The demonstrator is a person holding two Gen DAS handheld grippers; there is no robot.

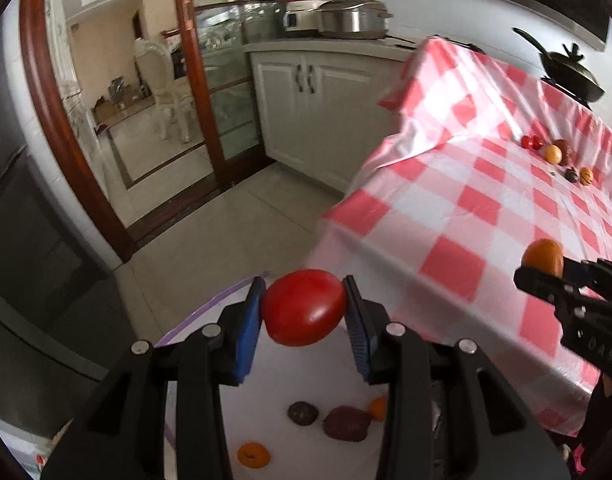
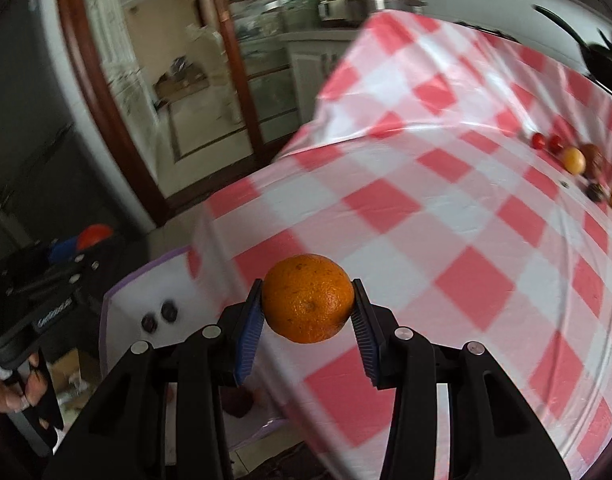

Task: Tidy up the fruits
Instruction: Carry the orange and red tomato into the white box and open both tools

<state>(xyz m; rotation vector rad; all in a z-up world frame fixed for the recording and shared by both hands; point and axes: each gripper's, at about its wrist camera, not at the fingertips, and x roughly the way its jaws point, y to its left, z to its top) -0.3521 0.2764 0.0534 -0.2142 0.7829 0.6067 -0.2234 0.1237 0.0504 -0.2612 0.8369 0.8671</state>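
My left gripper (image 1: 304, 312) is shut on a red tomato (image 1: 303, 306), held above a white bin with a purple rim (image 1: 210, 312) beside the table. Several fruits lie on the bin's floor: a dark round one (image 1: 302, 413), a purple one (image 1: 347, 423) and an orange one (image 1: 253, 455). My right gripper (image 2: 307, 306) is shut on an orange (image 2: 308, 298), over the near edge of the red-and-white checked tablecloth (image 2: 445, 216). In the left wrist view the right gripper (image 1: 545, 276) shows at the right edge with its orange (image 1: 543, 256). More fruits (image 1: 557, 156) sit far back on the table.
A black wok (image 1: 571, 70) stands at the table's far end. White cabinets (image 1: 306, 96) with steel pots on the counter and a wood-framed glass door (image 1: 210, 92) lie beyond the tiled floor. A dark appliance (image 1: 30, 248) is at left. A hand (image 2: 10, 388) holds the left gripper.
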